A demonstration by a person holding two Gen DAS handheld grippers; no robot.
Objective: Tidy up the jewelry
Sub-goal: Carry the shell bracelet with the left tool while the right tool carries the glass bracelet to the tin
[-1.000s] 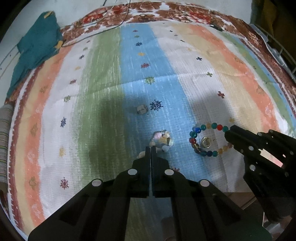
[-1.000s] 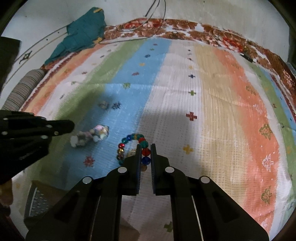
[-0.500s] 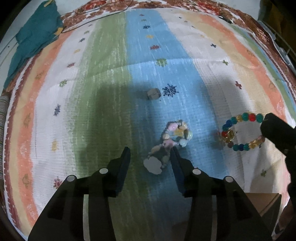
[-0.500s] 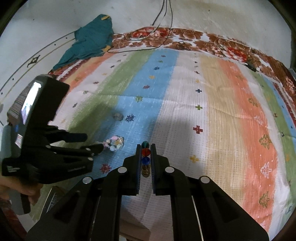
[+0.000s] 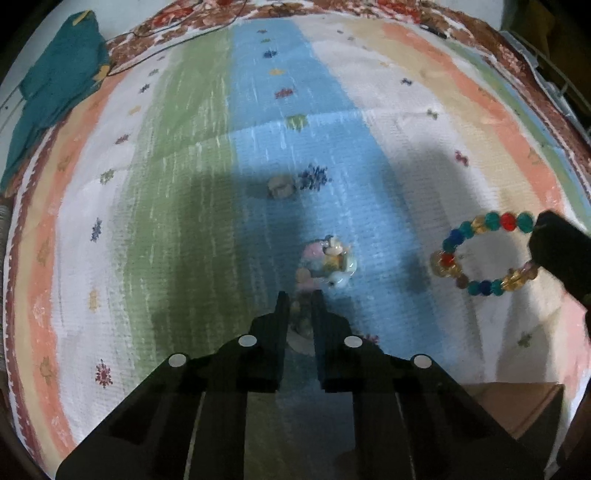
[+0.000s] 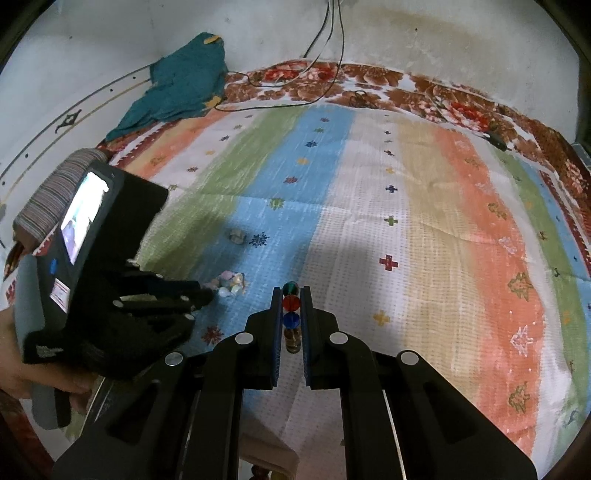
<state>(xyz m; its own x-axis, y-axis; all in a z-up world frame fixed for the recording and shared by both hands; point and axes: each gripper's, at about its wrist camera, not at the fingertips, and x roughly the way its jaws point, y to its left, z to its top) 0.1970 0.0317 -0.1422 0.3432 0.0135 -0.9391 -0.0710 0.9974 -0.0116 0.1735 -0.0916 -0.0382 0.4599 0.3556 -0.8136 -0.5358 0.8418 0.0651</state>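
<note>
My left gripper (image 5: pixel 299 301) is shut on the near end of a pastel bead bracelet (image 5: pixel 327 264), whose far part lies on the blue stripe of the blanket. It also shows in the right wrist view (image 6: pixel 231 284), with the left gripper (image 6: pixel 208 295) at its left end. My right gripper (image 6: pixel 291 291) is shut on a multicoloured bead bracelet (image 6: pixel 291 302) and holds it above the blanket. In the left wrist view that bracelet (image 5: pixel 484 254) hangs as a ring from the right gripper's fingers (image 5: pixel 554 247).
A small grey ring-like piece (image 5: pixel 280 186) lies on the blue stripe beyond the pastel bracelet, also in the right wrist view (image 6: pixel 236 235). A teal cloth (image 6: pixel 181 85) lies at the blanket's far left corner. Cables (image 6: pixel 325 33) run down the wall. A cardboard box edge (image 5: pixel 517 402) shows near right.
My left gripper opened, moved forward and closed on the pastel bracelet. My right gripper lifted the multicoloured bracelet off the blanket and stays shut on it.
</note>
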